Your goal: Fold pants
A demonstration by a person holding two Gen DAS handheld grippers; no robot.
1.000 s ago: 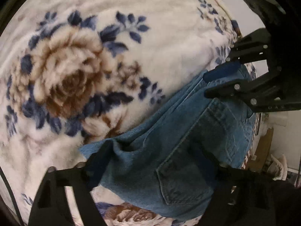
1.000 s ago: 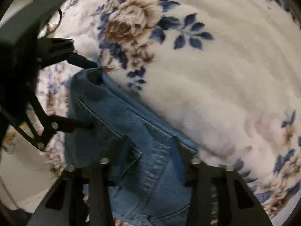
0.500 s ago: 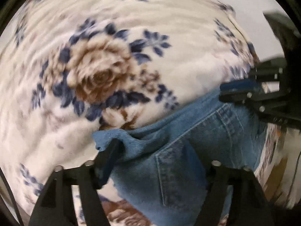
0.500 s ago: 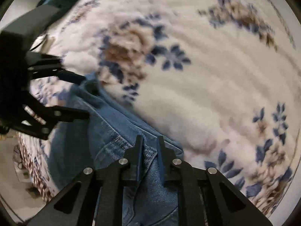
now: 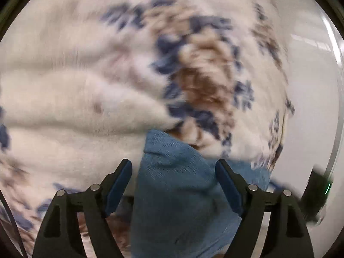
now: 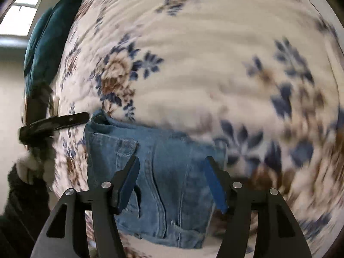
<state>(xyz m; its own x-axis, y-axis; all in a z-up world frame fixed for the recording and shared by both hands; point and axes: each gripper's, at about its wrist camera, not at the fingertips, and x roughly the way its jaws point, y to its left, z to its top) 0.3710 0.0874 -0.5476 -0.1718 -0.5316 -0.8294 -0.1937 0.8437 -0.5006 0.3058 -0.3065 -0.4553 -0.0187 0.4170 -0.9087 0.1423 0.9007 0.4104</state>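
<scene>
Pale wall (image 5: 311,86) behind; floral blanket (image 6: 204,64) spread wide, teal cushion (image 6: 45,43) at far edge. Jeans (image 6: 163,167) lying folded on blanket. Left gripper (image 5: 173,185) and right gripper (image 6: 171,180): jaws apart, straddling denim.

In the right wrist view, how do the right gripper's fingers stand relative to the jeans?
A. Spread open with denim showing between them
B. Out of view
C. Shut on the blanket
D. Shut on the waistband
A: the right gripper has its fingers spread wide, with the jeans lying on the floral blanket visible in the gap.
</scene>
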